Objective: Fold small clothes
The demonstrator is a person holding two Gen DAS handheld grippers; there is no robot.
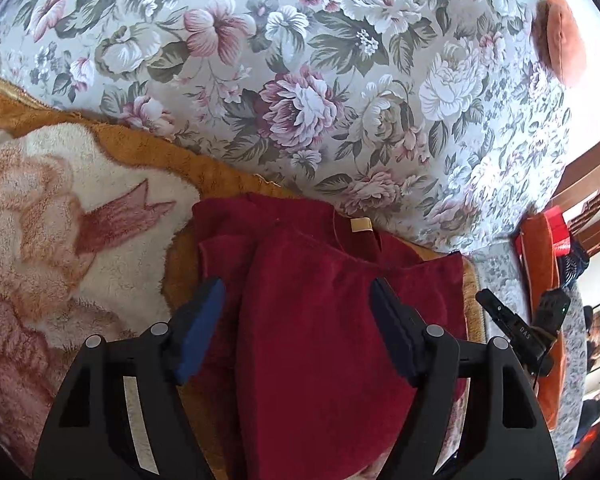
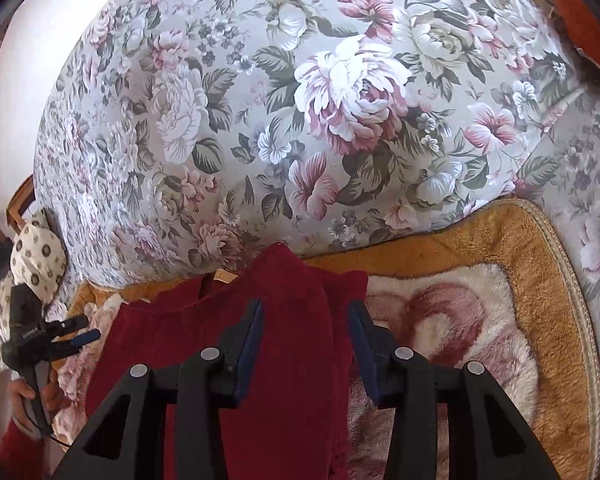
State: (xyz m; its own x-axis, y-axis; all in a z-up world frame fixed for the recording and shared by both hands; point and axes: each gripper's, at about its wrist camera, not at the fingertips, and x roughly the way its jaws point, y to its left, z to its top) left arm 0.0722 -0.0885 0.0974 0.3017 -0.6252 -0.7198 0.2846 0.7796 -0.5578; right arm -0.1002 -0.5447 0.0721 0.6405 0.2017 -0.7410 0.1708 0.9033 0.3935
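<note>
A small dark red garment (image 1: 320, 320) lies on a plush orange-and-cream blanket (image 1: 80, 220), its neck opening and tan label (image 1: 361, 225) toward the floral backrest. One side is folded inward over the middle. My left gripper (image 1: 296, 312) is open above the garment, with its blue-padded fingers (image 1: 202, 328) spread to either side of the folded part. In the right wrist view my right gripper (image 2: 306, 344) is open over the same red garment (image 2: 284, 340), near its right edge. The left gripper (image 2: 66, 330) shows at the far left of the right wrist view.
A floral-print sofa backrest (image 1: 320, 80) rises behind the blanket. An orange cushion (image 1: 560, 40) sits at the top right. Orange and red items (image 1: 544, 248) lie at the right. A patterned cloth (image 2: 36, 256) lies at the left of the right wrist view.
</note>
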